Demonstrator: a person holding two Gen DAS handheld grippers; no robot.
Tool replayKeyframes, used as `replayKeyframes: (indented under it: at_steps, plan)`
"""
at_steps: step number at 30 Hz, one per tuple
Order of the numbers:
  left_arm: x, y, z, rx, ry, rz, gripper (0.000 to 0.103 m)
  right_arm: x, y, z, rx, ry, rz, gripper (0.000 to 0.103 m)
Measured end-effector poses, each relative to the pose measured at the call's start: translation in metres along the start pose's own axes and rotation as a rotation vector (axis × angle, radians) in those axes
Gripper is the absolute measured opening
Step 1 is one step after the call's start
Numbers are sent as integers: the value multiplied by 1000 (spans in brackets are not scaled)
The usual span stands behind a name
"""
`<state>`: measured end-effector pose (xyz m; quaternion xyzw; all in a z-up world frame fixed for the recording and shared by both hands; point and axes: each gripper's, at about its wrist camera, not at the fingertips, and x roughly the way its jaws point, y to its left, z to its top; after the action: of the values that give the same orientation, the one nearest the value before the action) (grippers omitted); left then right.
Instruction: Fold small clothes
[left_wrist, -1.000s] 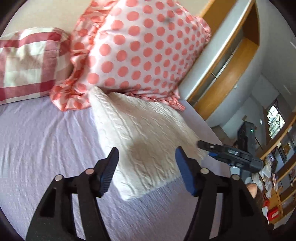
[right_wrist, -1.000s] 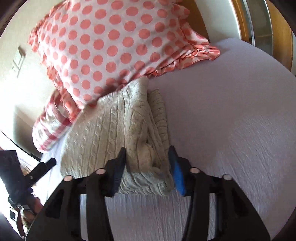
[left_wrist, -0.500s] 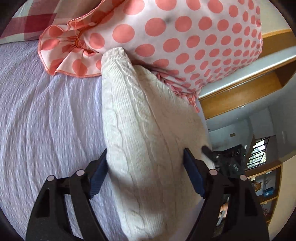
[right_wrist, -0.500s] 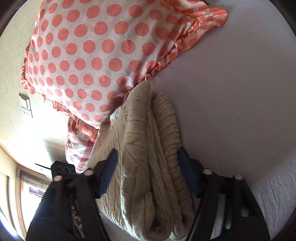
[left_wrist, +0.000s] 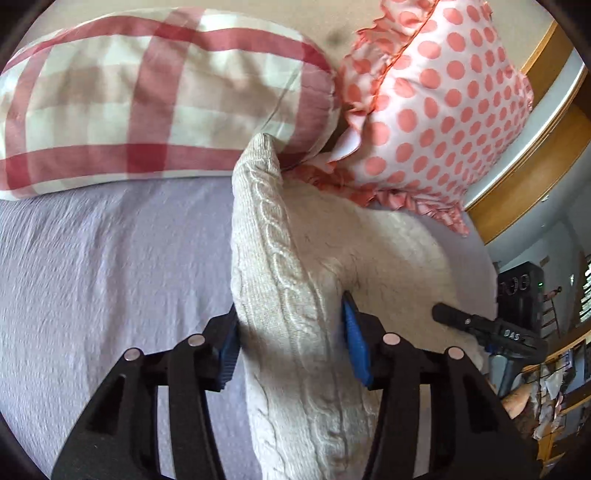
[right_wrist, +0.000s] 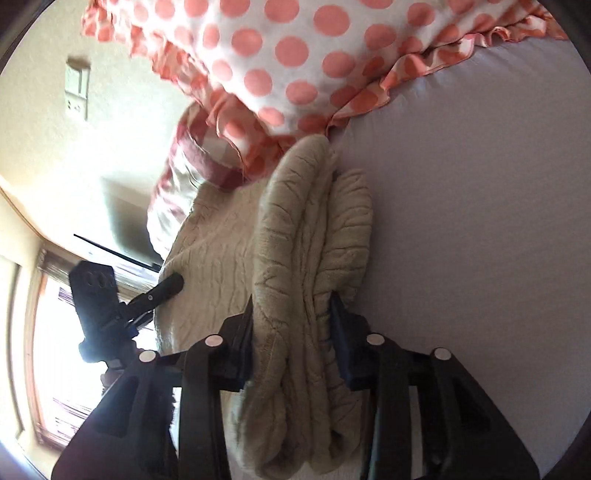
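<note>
A folded cream cable-knit sweater (left_wrist: 295, 280) lies on the lilac bedspread (left_wrist: 110, 266), its far end against the pillows. My left gripper (left_wrist: 291, 343) is shut on the sweater's left folded edge, the knit bunched between the blue pads. My right gripper (right_wrist: 293, 332) is shut on the sweater's (right_wrist: 306, 258) opposite edge, squeezing the thick stacked layers. Each gripper shows in the other's view: the right one at the sweater's far side (left_wrist: 480, 325), the left one at left (right_wrist: 129, 302).
A red-and-white check pillow (left_wrist: 147, 103) and a coral polka-dot ruffled pillow (left_wrist: 443, 110) lie at the bed's head. A wooden headboard frame (left_wrist: 535, 166) runs at right. The bedspread (right_wrist: 480, 221) stretches right of the sweater. A wall socket (right_wrist: 77, 88) is on the wall.
Both grippers have closed from open onto the sweater's two edges, bunching the fabric. The sweater has shifted toward the pillows.
</note>
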<state>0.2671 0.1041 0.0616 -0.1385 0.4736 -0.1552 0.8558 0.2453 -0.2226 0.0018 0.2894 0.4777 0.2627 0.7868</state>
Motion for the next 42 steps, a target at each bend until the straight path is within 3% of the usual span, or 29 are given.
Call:
replayKeyframes:
  at_steps: [3, 5, 7, 9, 13, 15, 17, 19, 21, 23, 27, 29, 38, 42]
  plan:
    - [-36, -2, -17, 47, -116, 14, 47, -47, 28, -5, -115, -150, -98, 51]
    - [-66, -15, -34, 109, -221, -22, 49, -77, 49, -15, -182, -220, 1, 59]
    - [-81, -31, -51, 151, -248, -93, 58, -85, 67, -26, -236, -183, 105, 69]
    - [-72, -50, -61, 186, -225, -117, 74, -68, 82, -35, -265, -112, 92, 84]
    - [-20, -65, -68, 202, -108, -18, 77, -13, 61, -38, -174, 30, -74, 85]
    - [-7, -75, -77, 283, -121, 58, 82, -10, 58, -39, -183, -6, -60, 85]
    - [-10, -88, -86, 350, -121, 136, 82, -18, 68, -42, -200, -17, -101, 85]
    - [-24, -88, -99, 374, -141, 167, 86, -38, 87, -56, -264, -76, -152, 88]
    - [-40, -82, -113, 368, -155, 172, 94, -57, 98, -77, -325, -137, -226, 102]
    - [-51, -70, -126, 347, -161, 194, 98, -62, 103, -95, -368, -168, -322, 102]
    - [-51, -49, -143, 310, -121, 299, 100, -39, 94, -117, -387, -103, -472, 102]
    - [-44, -41, -145, 294, -84, 317, 100, -24, 90, -122, -389, -70, -520, 102]
    - [-27, -30, -146, 258, 3, 361, 100, -5, 84, -133, -401, 4, -650, 102]
    - [-27, -26, -145, 238, 10, 347, 101, -6, 84, -133, -397, 2, -653, 102]
